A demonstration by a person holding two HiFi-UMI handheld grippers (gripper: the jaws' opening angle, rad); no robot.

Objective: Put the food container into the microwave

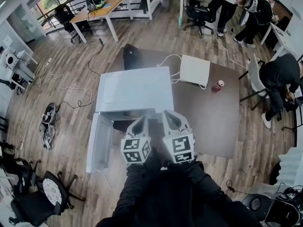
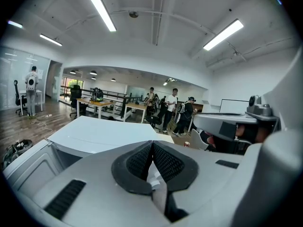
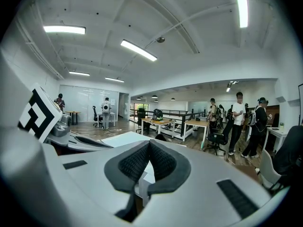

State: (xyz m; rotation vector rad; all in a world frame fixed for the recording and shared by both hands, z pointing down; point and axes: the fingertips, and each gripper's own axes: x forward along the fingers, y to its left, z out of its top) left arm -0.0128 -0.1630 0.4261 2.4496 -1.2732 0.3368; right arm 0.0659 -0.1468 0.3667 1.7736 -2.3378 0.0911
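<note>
The microwave [image 1: 134,89] sits mid-frame on a dark table [image 1: 213,122], its door [image 1: 100,142] swung open toward the lower left. Its inside is hidden from above, so the food container cannot be made out. Just below, the left gripper [image 1: 139,122] and the right gripper [image 1: 171,117] hover side by side, each claw pressed together on nothing.

head view steeply down over microwave [image 1: 134,89]
</note>
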